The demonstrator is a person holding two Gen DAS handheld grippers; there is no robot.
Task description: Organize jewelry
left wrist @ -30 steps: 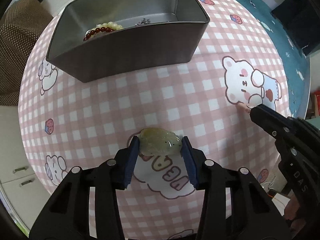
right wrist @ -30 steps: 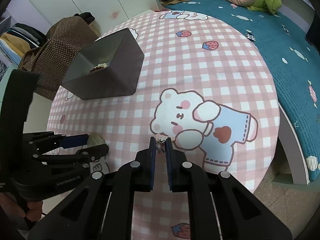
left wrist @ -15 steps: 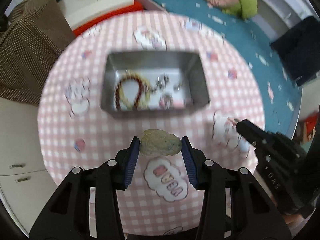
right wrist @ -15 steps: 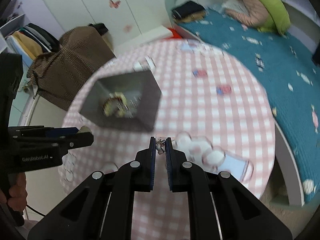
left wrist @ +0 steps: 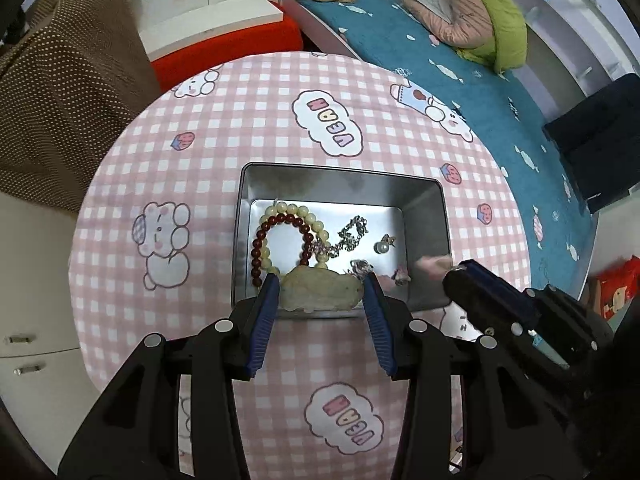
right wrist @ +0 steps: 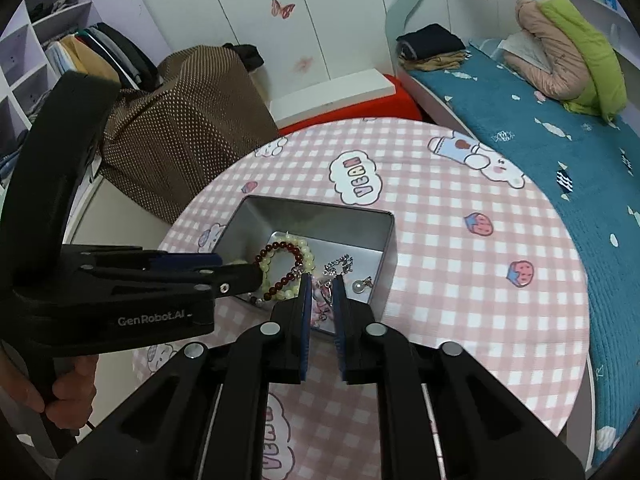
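A grey metal tin stands on the round pink checked table. In it lie a red bead bracelet, a cream bead bracelet, a silver chain and a pearl piece. My left gripper is shut on a pale green jade pendant and holds it above the tin's near edge. My right gripper is shut on a small pink and silver trinket, above the tin's near right side; it also shows in the left wrist view.
The table has bear and cloud prints. A brown dotted chair cover stands behind on the left. A bed with a teal cover runs along the right. A red and white stool stands beyond the table.
Both grippers have risen from the table top with their pieces and moved over the tin. The view now looks down into the tin from higher up.
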